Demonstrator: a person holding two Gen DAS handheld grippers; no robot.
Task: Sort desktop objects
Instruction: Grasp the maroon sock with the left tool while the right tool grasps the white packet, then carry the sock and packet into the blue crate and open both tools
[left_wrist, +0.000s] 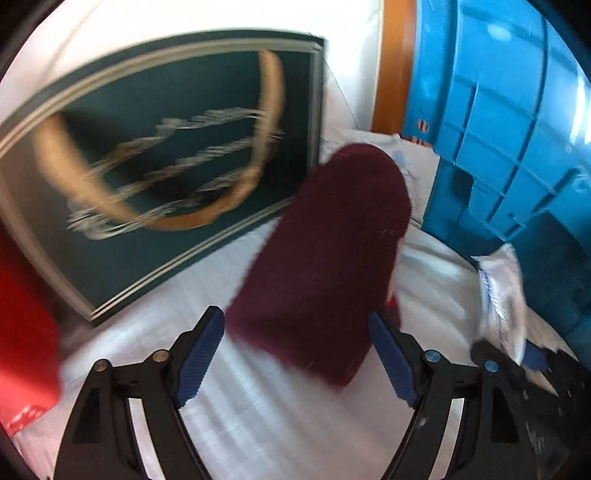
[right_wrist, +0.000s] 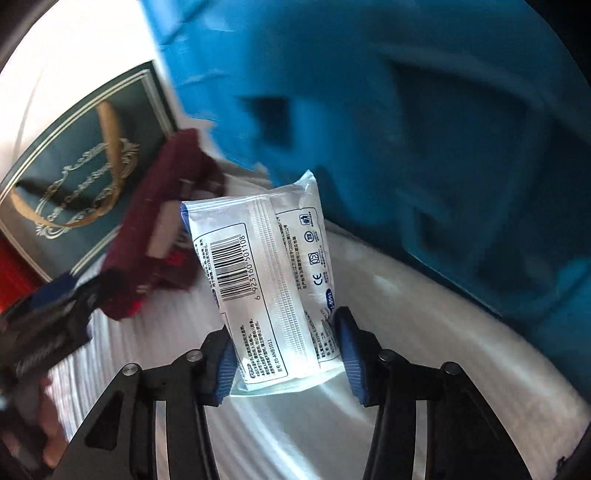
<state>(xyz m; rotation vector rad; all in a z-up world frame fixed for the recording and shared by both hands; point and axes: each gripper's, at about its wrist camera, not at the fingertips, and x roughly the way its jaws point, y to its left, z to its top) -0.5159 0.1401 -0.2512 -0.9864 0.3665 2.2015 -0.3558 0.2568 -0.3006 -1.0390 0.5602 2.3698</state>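
My left gripper (left_wrist: 297, 354) stands open with a dark maroon cloth case (left_wrist: 325, 254) between its fingers; I cannot tell whether the blue pads touch it. The case also shows in the right wrist view (right_wrist: 147, 236), with the left gripper (right_wrist: 55, 302) at its near end. My right gripper (right_wrist: 286, 360) is shut on a white plastic packet (right_wrist: 269, 291) with a barcode, held above the white table. That packet shows at the right of the left wrist view (left_wrist: 502, 295). A blue plastic crate (left_wrist: 509, 129) stands close behind (right_wrist: 406, 129).
A dark green box with gold lettering (left_wrist: 166, 155) lies at the left (right_wrist: 74, 177). A red object (left_wrist: 26, 332) sits at the far left. A wooden strip (left_wrist: 395, 62) runs beside the crate. The white tabletop (right_wrist: 424, 350) lies below.
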